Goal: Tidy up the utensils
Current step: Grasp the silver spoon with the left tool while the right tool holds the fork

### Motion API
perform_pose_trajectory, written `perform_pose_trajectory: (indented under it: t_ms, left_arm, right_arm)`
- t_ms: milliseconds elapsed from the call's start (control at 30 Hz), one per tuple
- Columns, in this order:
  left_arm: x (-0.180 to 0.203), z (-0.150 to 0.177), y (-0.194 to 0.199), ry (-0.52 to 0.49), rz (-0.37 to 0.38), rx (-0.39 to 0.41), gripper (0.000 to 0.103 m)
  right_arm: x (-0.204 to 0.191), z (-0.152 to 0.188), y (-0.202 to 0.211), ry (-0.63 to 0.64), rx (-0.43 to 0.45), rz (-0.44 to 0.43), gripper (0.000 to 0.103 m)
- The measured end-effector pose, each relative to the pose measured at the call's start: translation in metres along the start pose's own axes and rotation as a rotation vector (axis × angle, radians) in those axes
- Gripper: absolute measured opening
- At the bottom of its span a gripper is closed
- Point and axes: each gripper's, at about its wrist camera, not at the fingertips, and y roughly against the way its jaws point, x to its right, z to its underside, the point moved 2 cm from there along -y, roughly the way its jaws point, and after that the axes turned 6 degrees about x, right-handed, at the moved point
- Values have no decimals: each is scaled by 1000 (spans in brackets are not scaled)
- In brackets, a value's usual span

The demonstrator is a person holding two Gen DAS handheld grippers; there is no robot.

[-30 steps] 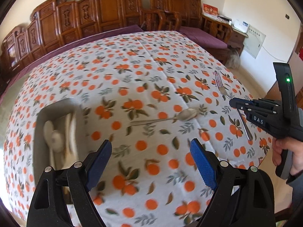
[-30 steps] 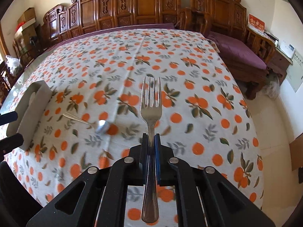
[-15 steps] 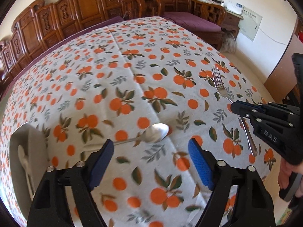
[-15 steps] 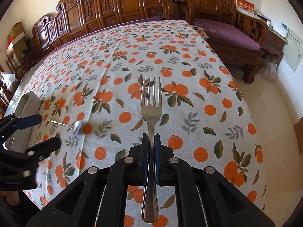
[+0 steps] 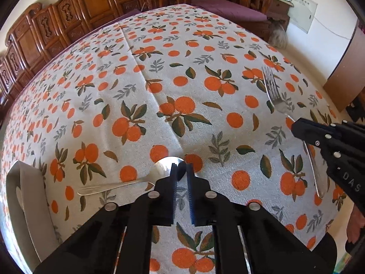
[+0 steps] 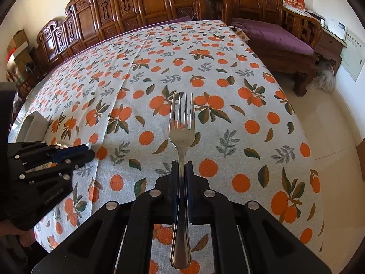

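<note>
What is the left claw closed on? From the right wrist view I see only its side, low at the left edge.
Observer: In the left wrist view the left claw is shut on the bowl of a spoon.
Operator: Is the spoon off the cloth?
Observer: Its handle looks flat on the tablecloth and points left toward the tray.
Operator: Is anything in that tray?
Observer: A pale shape shows inside, but it is too cut off at the edge to name.
</note>
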Motion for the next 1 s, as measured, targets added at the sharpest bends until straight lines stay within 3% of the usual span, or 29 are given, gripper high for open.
perform_pose_trajectory:
  t_ms: [333,533,1000]
  left_arm:
    - [-24,-7,56,0,14,123,1]
    - [-56,-13,96,41,18,208,0]
    - [-133,-6,150,144,1,312,0]
  right_arm:
    - [-15,-1,6,43,12,-13,8]
    - [-32,-4,13,75,31,-34,8]
    - [-97,-7,17,159,47,-90,8]
